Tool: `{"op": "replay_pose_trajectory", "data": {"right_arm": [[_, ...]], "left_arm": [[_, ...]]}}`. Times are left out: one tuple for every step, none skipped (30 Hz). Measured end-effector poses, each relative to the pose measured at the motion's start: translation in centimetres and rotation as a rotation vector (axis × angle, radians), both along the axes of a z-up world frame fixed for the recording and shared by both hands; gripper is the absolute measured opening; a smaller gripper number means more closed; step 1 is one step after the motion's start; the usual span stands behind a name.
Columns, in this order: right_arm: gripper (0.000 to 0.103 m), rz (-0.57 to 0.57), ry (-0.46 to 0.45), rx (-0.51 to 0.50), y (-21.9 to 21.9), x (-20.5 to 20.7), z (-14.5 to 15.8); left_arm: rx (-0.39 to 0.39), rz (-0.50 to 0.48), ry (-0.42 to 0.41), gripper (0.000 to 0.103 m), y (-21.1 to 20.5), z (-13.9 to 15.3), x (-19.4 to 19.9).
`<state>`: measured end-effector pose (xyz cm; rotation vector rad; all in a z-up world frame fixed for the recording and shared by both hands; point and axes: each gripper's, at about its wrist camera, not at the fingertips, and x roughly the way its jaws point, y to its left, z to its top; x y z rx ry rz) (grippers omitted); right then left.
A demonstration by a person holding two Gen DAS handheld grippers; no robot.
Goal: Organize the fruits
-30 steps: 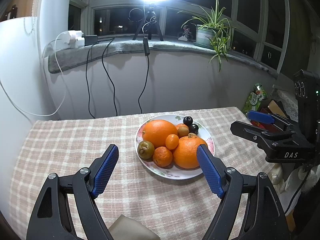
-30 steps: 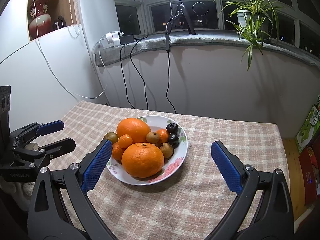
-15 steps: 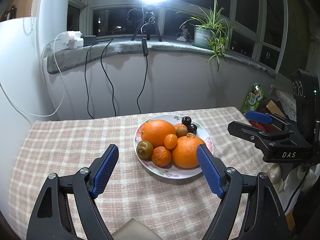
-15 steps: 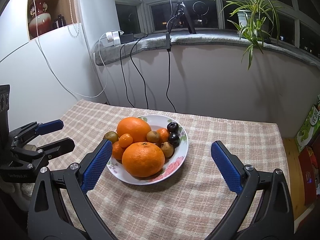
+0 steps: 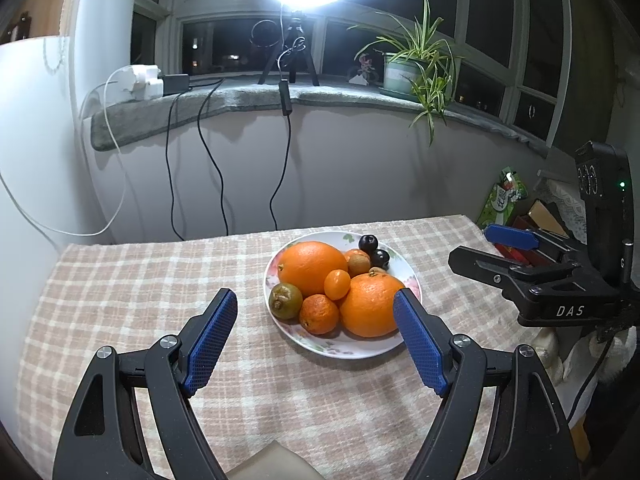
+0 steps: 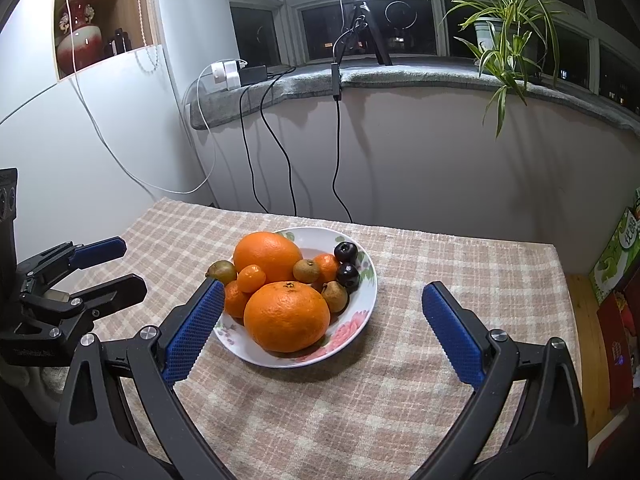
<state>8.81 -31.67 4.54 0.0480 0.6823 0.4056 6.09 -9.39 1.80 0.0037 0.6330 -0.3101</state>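
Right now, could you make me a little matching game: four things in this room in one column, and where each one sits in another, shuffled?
Things:
1. two dark cherries
2. potted plant
3. red and white vase
4. green carton

Places:
A. on the windowsill
B. in a wall niche, upper left in the right wrist view
C. at the far side of the plate
D. beside the table's right edge

Pairs: 1-C, 2-A, 3-B, 4-D
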Motion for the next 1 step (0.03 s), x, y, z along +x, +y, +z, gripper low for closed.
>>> {"op": "replay_pose_trajectory", "data": {"right_arm": [[0.101, -0.001, 0.0, 0.0, 0.0, 0.0, -0.04]], "left_arm": [[0.0, 0.0, 0.0, 0.081, 0.02, 0.0, -0.01]]}}
